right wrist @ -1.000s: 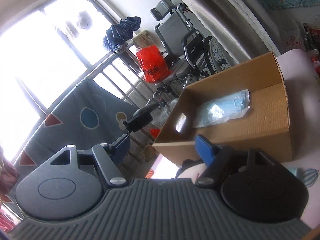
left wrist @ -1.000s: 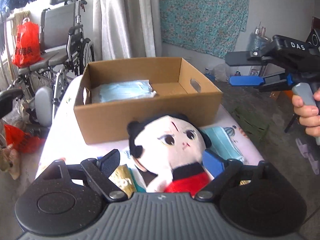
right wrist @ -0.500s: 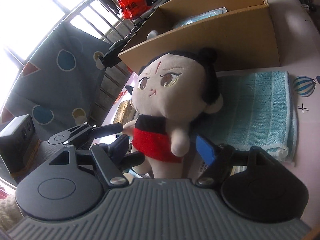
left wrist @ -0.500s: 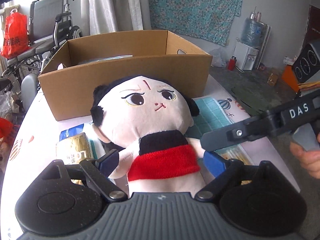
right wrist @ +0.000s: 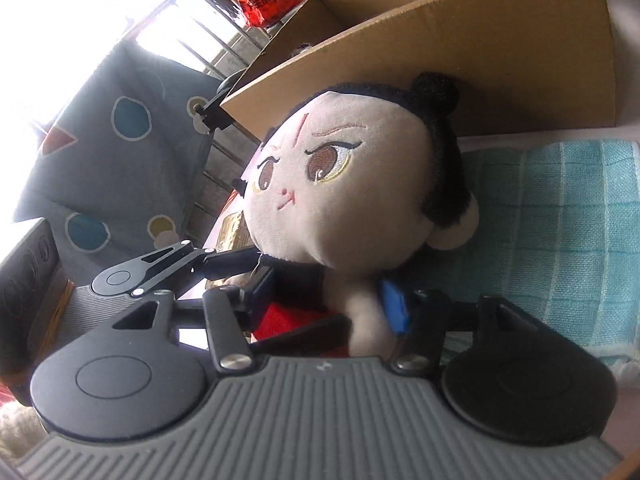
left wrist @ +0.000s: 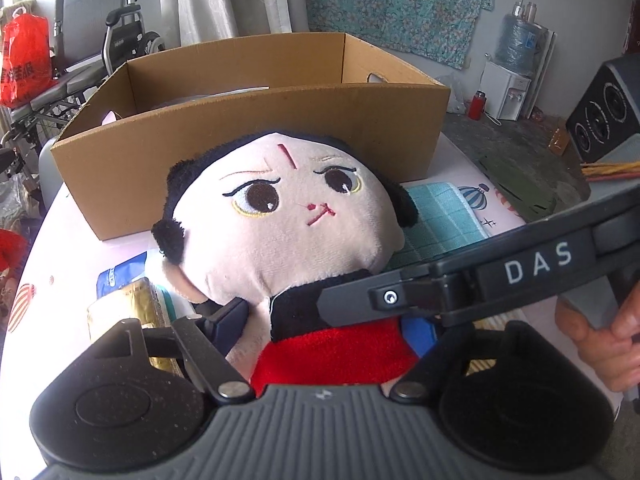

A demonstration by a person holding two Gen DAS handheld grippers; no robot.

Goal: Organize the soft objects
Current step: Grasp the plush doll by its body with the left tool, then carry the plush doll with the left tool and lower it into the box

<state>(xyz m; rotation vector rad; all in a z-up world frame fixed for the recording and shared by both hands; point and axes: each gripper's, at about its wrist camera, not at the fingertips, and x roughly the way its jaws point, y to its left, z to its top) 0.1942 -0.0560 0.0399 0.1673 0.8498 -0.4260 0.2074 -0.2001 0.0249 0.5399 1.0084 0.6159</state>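
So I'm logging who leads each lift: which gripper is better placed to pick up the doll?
Left, probably. The left gripper straddles the doll's torso, closing; the right gripper closes around only one arm.

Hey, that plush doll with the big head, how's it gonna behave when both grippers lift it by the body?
The plush doll will probably squash under the closing jaws, since its fleecy body looks soft. Its head is far bigger than the red-clad torso held between them, so it may flop over. It likely weighs little for its bulk, and the fuzzy fabric shouldn't slip.
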